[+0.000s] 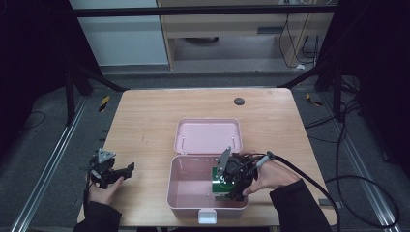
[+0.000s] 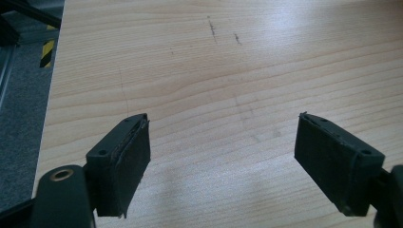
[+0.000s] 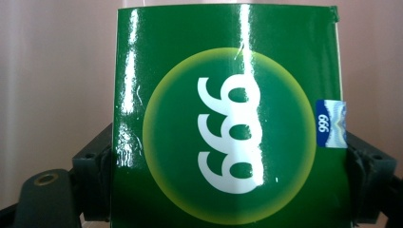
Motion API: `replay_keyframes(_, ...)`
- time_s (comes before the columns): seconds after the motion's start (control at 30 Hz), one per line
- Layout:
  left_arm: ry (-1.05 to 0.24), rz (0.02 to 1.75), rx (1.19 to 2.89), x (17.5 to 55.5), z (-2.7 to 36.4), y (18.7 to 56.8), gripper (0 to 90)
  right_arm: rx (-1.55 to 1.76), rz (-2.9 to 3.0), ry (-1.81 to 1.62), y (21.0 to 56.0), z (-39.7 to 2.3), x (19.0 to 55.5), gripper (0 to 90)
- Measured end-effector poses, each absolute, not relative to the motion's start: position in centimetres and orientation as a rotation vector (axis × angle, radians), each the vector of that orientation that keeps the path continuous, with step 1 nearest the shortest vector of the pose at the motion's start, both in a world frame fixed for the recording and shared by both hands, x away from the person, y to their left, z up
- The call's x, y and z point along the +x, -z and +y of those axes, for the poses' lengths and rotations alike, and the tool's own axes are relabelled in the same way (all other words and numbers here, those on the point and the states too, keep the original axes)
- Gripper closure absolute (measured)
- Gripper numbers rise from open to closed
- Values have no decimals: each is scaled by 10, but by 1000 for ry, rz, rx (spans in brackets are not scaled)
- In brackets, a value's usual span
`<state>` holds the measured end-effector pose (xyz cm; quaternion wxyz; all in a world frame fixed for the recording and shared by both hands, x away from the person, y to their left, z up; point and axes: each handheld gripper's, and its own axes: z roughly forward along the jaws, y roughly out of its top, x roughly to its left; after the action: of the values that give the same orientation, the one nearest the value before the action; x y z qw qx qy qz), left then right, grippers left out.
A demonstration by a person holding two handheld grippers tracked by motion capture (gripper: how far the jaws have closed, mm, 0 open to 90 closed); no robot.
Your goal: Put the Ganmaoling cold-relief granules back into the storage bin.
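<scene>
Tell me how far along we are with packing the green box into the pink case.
Done: the pink case lies open. In hand: the right hand-held gripper grips the green box by its sides, low inside the case. Left: release it, withdraw, probably close the lid. The left hand-held gripper is open over the table.

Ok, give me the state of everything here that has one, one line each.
Pink box: lid open, laid back flat.
Green carton: held upright inside the pink box, between the right gripper's jaws.
Right gripper: shut on the green carton.
Left gripper: open, nothing between its jaws, over the table.
</scene>
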<state>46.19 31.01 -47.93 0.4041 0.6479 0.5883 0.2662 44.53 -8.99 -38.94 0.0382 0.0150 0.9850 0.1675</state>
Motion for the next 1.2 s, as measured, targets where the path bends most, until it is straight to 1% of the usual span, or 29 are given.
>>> replay_keyframes(0.33,-670,1485,1640,462,310,479,185,51,3042,-414,396,-87,448,136)
replay_keyframes(0.43,-671,1485,1640,462,310,479,185,67,3029,-504,390,-89,451,152)
replay_keyframes(0.47,-671,1485,1639,462,310,479,184,89,3005,-582,382,-92,451,157)
replay_keyframes(0.73,-670,1486,1641,462,310,480,185,173,2940,-691,364,-104,450,149)
replay_keyframes(0.87,-669,1487,1640,462,310,480,184,245,2818,-835,348,-117,449,148)
replay_keyframes(1.03,-670,1487,1639,462,310,479,185,325,2699,-902,333,-134,447,131)
replay_keyframes(1.07,-671,1487,1637,462,310,479,185,325,2699,-902,333,-134,447,131)
replay_keyframes(1.2,-671,1490,1639,462,310,479,187,426,2586,-994,328,-158,446,140)
